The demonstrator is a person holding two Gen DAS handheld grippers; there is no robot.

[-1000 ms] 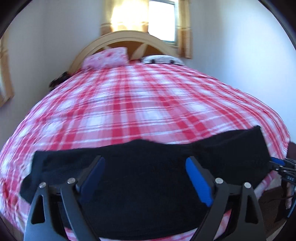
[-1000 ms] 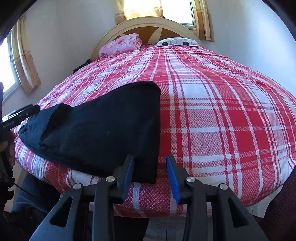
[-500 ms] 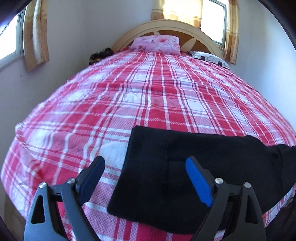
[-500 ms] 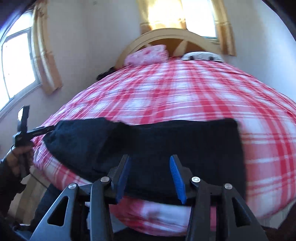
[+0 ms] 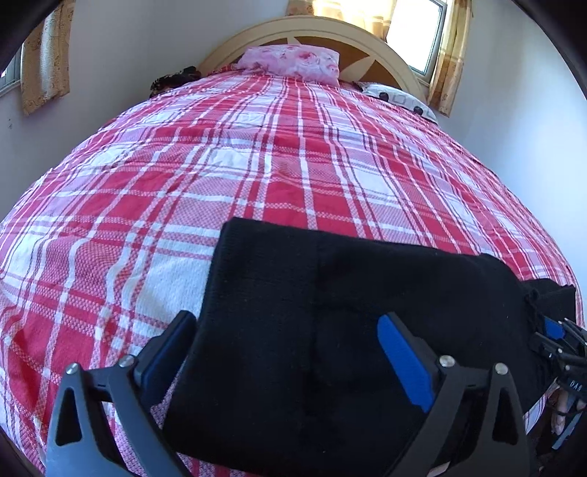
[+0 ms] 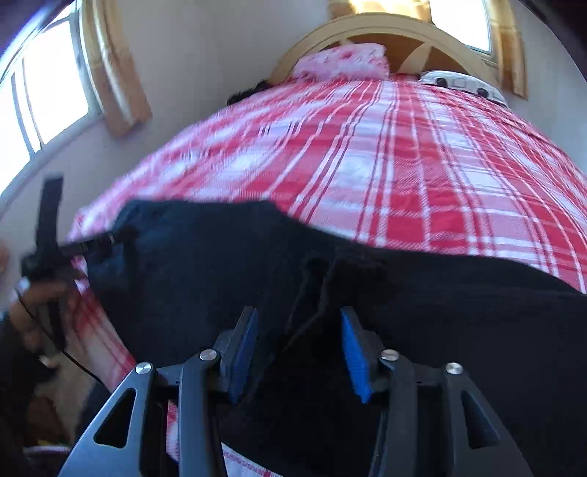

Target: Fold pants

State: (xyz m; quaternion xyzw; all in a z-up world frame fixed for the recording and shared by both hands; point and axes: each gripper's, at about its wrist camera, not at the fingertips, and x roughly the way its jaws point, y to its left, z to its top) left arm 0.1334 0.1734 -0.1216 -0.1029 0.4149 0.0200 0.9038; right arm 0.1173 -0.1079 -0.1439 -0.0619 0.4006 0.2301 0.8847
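Black pants [image 5: 330, 323] lie folded flat along the near edge of the bed, on a red and white plaid cover [image 5: 286, 154]. My left gripper [image 5: 286, 348] is open, its jaws wide apart over the left end of the pants, holding nothing. My right gripper [image 6: 297, 341] is open over the middle of the pants [image 6: 367, 293], near a fold seam. The right gripper also shows at the right edge of the left wrist view [image 5: 557, 345]. The left gripper shows at the left edge of the right wrist view [image 6: 51, 249].
A pink floral pillow [image 5: 290, 64] and a white patterned pillow [image 5: 400, 99] lie by the wooden headboard [image 5: 312, 31]. A dark object [image 5: 176, 79] sits at the far left corner. Curtained windows [image 6: 47, 99] are on the left and back walls.
The left gripper has moved closer over the left end of the pants. The right gripper has swung left, from the right end to the middle of the pants. Both stay open.
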